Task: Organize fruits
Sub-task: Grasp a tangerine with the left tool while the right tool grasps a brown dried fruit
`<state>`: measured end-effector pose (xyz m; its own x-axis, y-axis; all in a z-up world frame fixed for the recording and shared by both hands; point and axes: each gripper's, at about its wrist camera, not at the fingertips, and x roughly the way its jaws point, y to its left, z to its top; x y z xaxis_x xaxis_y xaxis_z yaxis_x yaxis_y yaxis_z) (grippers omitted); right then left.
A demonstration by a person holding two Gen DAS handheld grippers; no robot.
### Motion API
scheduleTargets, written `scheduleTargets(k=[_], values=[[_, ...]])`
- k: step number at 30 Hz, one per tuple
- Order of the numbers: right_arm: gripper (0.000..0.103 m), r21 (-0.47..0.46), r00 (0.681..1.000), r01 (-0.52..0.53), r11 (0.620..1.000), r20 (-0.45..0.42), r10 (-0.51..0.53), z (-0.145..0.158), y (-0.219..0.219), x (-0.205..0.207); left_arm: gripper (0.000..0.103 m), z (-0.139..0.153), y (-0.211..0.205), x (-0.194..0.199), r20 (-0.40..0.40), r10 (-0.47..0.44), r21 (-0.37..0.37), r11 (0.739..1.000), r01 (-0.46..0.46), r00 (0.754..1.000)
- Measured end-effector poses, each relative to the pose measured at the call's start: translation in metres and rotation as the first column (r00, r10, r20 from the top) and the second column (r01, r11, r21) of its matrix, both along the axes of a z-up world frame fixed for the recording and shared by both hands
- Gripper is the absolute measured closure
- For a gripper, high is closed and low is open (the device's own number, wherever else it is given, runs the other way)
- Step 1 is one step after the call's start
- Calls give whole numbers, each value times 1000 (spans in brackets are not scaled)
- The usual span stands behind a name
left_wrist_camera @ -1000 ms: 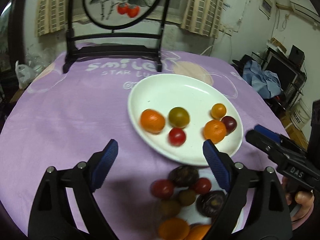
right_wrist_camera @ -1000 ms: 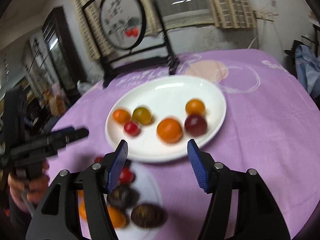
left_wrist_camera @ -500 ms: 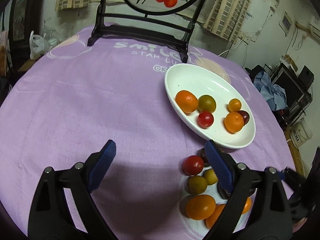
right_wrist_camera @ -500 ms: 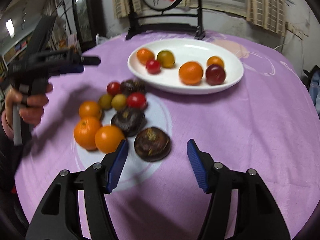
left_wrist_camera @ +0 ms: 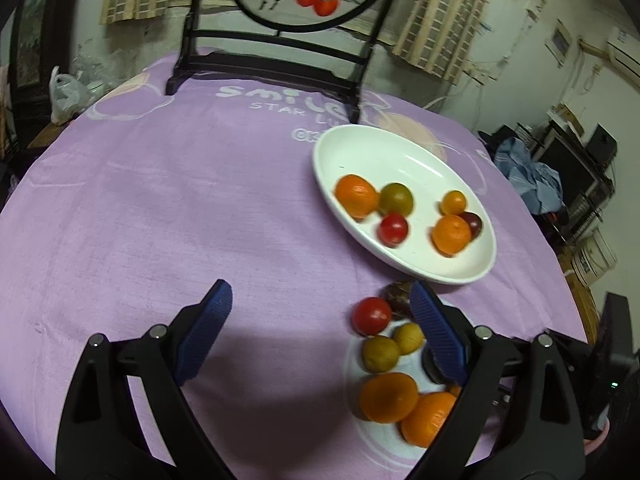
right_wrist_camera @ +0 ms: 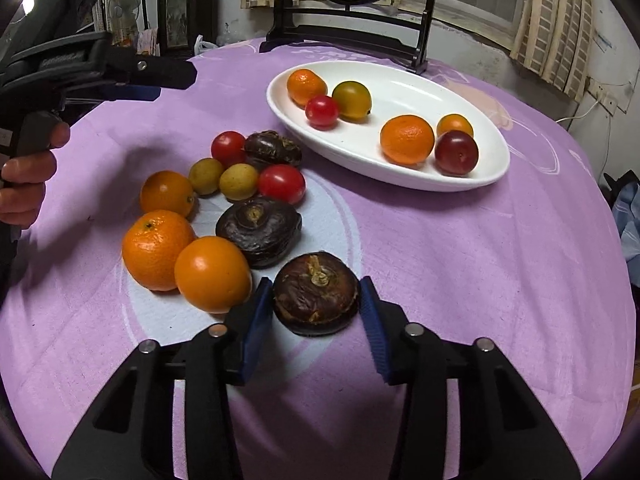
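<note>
My right claw [right_wrist_camera: 316, 322] straddles a dark, wrinkled fruit [right_wrist_camera: 316, 294] at the near edge of the loose pile on the purple table [right_wrist_camera: 460, 264], jaws closing on it. The blue pads [right_wrist_camera: 258, 320] stand at its left and right flanks, the left one just about touching, the right one with a sliver of gap; I would not call it pinched yet. The fruit sits flat, stem scar up, wider than it is tall, so its broad axis runs straight across between my pads.

The white oval dish [right_wrist_camera: 492, 168], where sorted fruit already lies, is up and to the right of this claw, beyond the pile, with bare cloth between. That is the way I judge the carry must go: lift, then forward and right.

My left claw [left_wrist_camera: 320, 332] hangs spread wide and empty over bare cloth, with the pile behind its right pad [left_wrist_camera: 438, 330]. From there the dish [left_wrist_camera: 332, 184] lies farther off, so the right hand is the nearer one for this fruit. An orange [right_wrist_camera: 212, 274] rests just beside my left pad and could be nudged as the jaws close.
</note>
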<state>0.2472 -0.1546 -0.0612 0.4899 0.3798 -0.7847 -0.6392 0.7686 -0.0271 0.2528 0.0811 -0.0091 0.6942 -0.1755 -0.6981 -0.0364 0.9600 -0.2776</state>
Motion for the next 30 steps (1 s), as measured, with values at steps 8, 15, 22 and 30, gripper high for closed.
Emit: scheduleTargets(k=[8,15,22,30], values=[[60,204,986,142,969,-113,-121,10,-39,17,12,9,-59,-35,66,-370,207,914,350,927],[60,194,983,156,969,-127,-133,8,-39,16,29,-5,-109,-74,45,-614,372,742,557,788],[60,187,985,143,972,-124,-121,8,-35,11,39,-28,-125,-74,-45,-633,435,684,586,772],[60,184,983,152,971,-128,-130,7,-36,12,48,-41,-128,-69,-76,-606,486,671,560,792]])
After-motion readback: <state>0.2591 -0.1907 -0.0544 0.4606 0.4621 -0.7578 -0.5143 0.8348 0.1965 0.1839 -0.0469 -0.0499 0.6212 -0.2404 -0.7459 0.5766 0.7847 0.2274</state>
